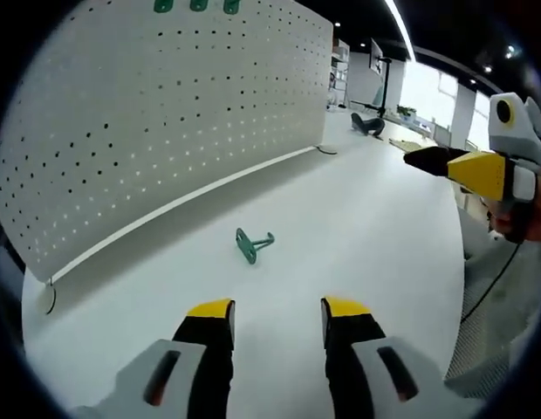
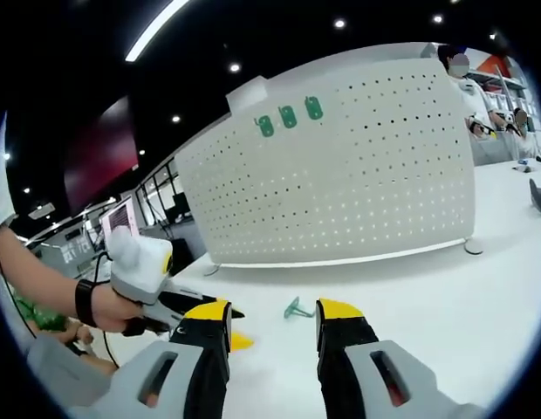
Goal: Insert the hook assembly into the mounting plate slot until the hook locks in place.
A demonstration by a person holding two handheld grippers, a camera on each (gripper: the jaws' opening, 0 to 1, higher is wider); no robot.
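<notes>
Hook (image 1: 252, 244) lies on table (image 1: 375, 227) ahead of left gripper (image 1: 277, 316), pegboard (image 1: 166, 122) behind it; right gripper (image 1: 445, 161) off to right.

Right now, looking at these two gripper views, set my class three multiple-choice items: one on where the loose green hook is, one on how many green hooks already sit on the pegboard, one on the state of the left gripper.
1. Where is the loose green hook?
A. Lying on the white table in front of the pegboard
B. Held between two jaws
C. Hanging on the pegboard

2. How many mounted green hooks sit near the pegboard's top?
A. One
B. Three
C. Five

3. What is the state of the left gripper?
A. Shut on the hook
B. Shut on nothing
C. Open, holding nothing

Answers:
1 A: the hook lies on the bare tabletop, ahead of the jaws.
2 B: the right gripper view shows three green pieces in a row.
3 C: its yellow-tipped jaws stand apart, with only table between them.
</notes>
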